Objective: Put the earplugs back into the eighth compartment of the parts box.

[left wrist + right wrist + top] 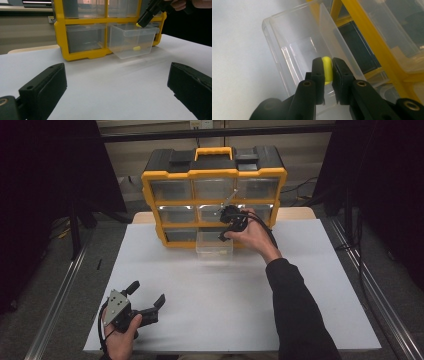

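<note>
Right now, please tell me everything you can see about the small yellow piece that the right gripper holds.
The small yellow piece is a rounded, capsule-like object of bright yellow-green, smooth and matte, perhaps soft plastic or foam. It is pinched between the two black jaws of the right gripper, with its rounded end showing above them. It hangs over the open clear drawer, which is pulled out from the bottom row of the yellow organizer. Nothing else touches it. A second similar yellow piece lies inside that drawer.

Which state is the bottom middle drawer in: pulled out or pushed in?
Pulled out: the clear drawer juts forward from the yellow organizer over the table.
</note>
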Demonstrator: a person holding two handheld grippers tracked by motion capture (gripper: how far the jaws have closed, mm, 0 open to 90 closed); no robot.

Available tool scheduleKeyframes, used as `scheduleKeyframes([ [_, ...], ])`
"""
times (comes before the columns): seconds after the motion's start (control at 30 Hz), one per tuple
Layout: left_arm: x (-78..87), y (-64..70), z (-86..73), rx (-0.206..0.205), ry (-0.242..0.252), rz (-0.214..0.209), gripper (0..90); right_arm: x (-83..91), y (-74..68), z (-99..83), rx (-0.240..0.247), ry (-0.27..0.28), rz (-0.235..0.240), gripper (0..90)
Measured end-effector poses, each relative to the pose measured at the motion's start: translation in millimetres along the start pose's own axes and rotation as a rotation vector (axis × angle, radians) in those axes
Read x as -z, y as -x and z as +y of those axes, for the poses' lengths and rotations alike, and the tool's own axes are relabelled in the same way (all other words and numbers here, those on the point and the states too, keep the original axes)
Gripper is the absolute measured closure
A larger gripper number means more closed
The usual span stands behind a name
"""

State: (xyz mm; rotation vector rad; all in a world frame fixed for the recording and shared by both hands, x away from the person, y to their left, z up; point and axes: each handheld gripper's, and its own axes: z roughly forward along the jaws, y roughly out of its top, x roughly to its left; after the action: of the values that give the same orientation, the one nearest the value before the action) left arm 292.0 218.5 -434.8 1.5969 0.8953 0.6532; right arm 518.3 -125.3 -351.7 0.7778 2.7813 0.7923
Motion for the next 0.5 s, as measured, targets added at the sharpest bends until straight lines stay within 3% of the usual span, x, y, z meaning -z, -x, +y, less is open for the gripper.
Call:
scheduleKeyframes([
  [0.5, -0.2, 0.1, -0.2, 0.005, -0.002, -0.002, 2.5, -12.2, -1.2, -4.5, -0.008, -0.03, -0.005, 78.0],
])
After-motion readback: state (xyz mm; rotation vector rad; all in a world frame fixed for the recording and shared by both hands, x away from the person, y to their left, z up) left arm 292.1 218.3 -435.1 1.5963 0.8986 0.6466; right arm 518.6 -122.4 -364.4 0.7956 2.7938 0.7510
